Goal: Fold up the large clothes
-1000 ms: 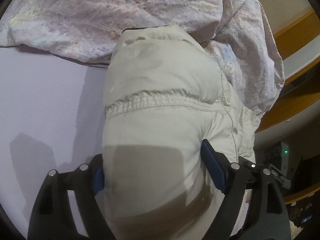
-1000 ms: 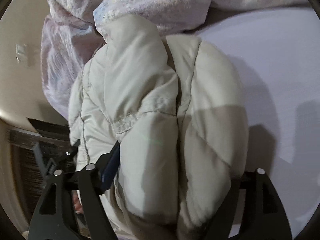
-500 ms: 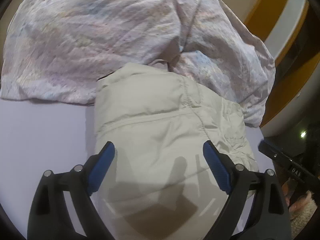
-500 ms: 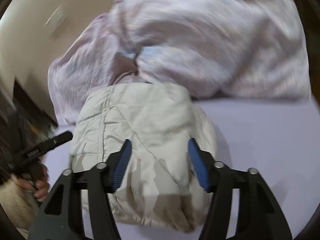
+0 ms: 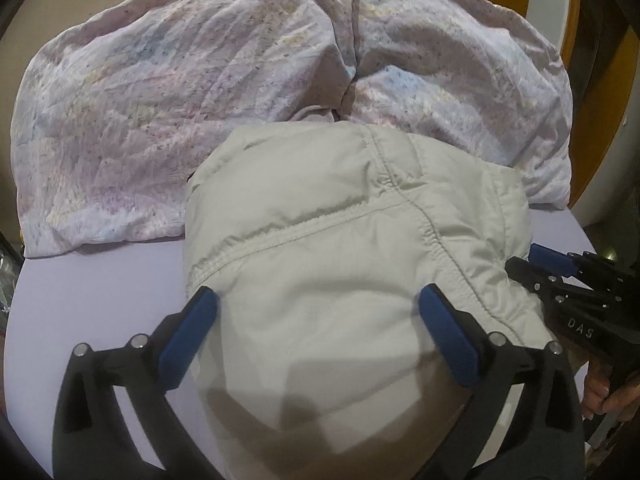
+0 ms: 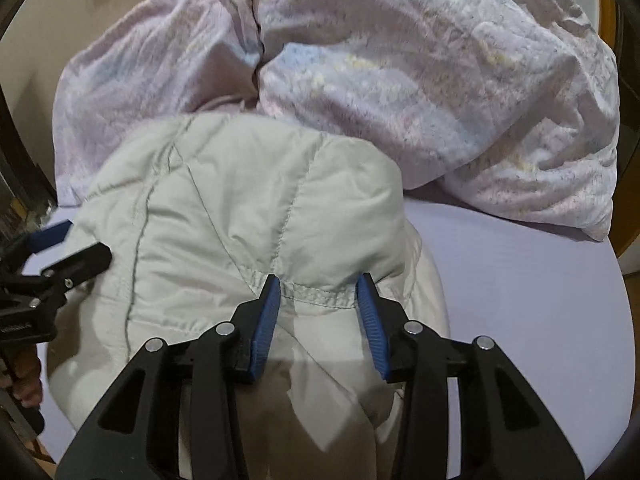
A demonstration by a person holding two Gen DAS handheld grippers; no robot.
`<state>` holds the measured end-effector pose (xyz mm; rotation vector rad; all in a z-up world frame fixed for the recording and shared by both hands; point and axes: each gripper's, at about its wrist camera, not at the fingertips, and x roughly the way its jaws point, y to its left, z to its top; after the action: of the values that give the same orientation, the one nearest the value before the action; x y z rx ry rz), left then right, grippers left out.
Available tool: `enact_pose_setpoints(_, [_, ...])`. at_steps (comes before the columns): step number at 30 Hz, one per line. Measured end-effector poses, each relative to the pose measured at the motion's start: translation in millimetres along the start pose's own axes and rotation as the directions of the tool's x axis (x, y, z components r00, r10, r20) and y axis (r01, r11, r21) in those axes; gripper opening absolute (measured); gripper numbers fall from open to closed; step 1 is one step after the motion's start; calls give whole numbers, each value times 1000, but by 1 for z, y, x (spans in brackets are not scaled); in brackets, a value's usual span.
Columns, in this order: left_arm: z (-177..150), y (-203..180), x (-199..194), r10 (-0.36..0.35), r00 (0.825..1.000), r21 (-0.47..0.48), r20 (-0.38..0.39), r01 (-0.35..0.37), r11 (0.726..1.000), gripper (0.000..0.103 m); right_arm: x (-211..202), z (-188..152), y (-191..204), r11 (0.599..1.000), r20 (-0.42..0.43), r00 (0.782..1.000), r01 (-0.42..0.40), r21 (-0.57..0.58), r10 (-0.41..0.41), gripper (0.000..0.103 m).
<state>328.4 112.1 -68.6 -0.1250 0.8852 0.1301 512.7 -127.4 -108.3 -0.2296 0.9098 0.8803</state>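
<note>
Behind the folded jacket (image 5: 340, 264), the quilt (image 5: 160, 100) runs out of frame.

A big crumpled blanket (image 5: 248, 80) with soft pink, blue and yellow marks lies bunched up at the far side of the bed (image 5: 80, 292). The bed has a smooth, pale purple sheet. Behind the blanket is a plain cream wall (image 6: 120, 4).

I'm seeing bare lilac sheet (image 5: 100, 292) lying open on the left of the folded cream jacket (image 5: 340, 272), and a wider stretch (image 6: 520, 300) opening on its right. The crumpled floral duvet (image 5: 200, 100) is walling off the far side, pressing against the jacket. My two grippers are probably crowding the jacket's near right corner.
</note>
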Motion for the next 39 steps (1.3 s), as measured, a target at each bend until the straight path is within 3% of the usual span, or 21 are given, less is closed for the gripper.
enact_pose_setpoints(17, [-9,-1,30,46,999,53,29,-47,997,101,31,-11,-1,1000,1,1000,3,-1,-3,43])
enact_pose_setpoints(20, [-9,0,33,60,998,54,25,-62,997,101,27,-3,-4,999,-23,1000,-7,41,8,43])
enact_pose_setpoints(23, [-9,3,33,56,998,42,21,-57,998,101,9,11,-10,994,43,997,-68,90,65,43])
enact_pose_setpoints(25, [-8,3,33,57,998,41,22,-58,997,101,0,22,-11,994,106,992,-70,82,61,43])
enact_pose_setpoints(27, [-9,3,33,58,998,41,24,-59,997,101,0,34,-12,996,142,989,-49,77,38,43])
enact_pose_setpoints(30, [-9,3,33,55,998,38,27,-56,998,101,17,43,-13,997,120,992,17,78,-26,43])
enact_pose_setpoints(33, [-9,2,32,51,998,43,34,-52,998,101,38,31,-14,996,66,995,64,67,-69,44])
enact_pose_setpoints(39, [-10,-2,33,50,997,55,52,-53,997,101,55,18,-7,992,67,990,119,40,-121,45])
